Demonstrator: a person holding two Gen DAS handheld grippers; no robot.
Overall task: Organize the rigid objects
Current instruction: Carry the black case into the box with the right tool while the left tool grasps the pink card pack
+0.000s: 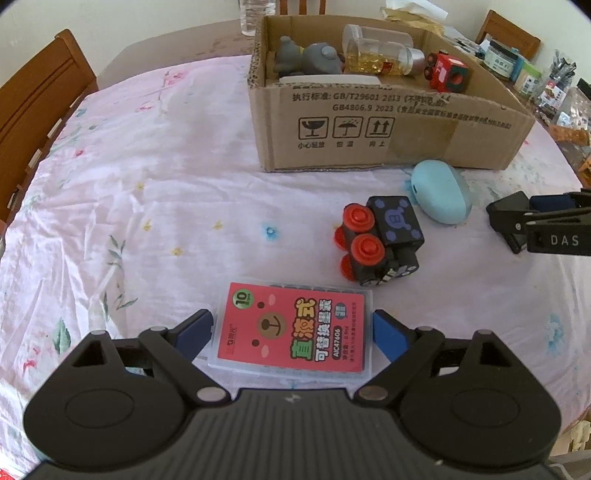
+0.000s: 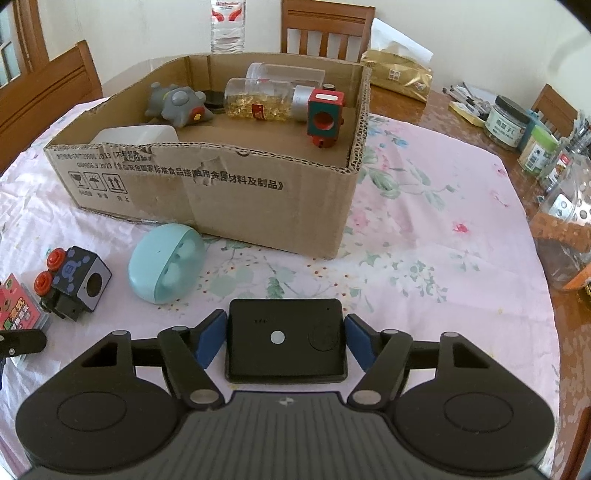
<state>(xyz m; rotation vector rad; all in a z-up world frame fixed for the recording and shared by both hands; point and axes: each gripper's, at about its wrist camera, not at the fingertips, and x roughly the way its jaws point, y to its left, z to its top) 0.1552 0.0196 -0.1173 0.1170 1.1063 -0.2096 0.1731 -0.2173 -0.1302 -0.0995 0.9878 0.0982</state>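
Note:
My left gripper (image 1: 291, 328) is open, its blue pads on either side of a flat clear case with a red bear label (image 1: 295, 328) lying on the tablecloth. My right gripper (image 2: 286, 339) is open around a flat black device (image 2: 286, 338) on the cloth; small gaps show at both pads. A black toy block with red wheels (image 1: 380, 243) and a light blue egg-shaped case (image 1: 441, 195) lie before the cardboard box (image 1: 369, 122). The box (image 2: 258, 199) holds a grey toy (image 2: 177, 101), a bottle of gold bits (image 2: 266, 99) and a red-green block (image 2: 325, 114).
A water bottle (image 2: 227, 26) and wooden chairs (image 2: 325, 29) stand behind the box. Jars and clutter (image 2: 535, 136) crowd the table's right side. A gold packet (image 2: 400, 79) lies at the back right. The right gripper shows in the left wrist view (image 1: 517, 225).

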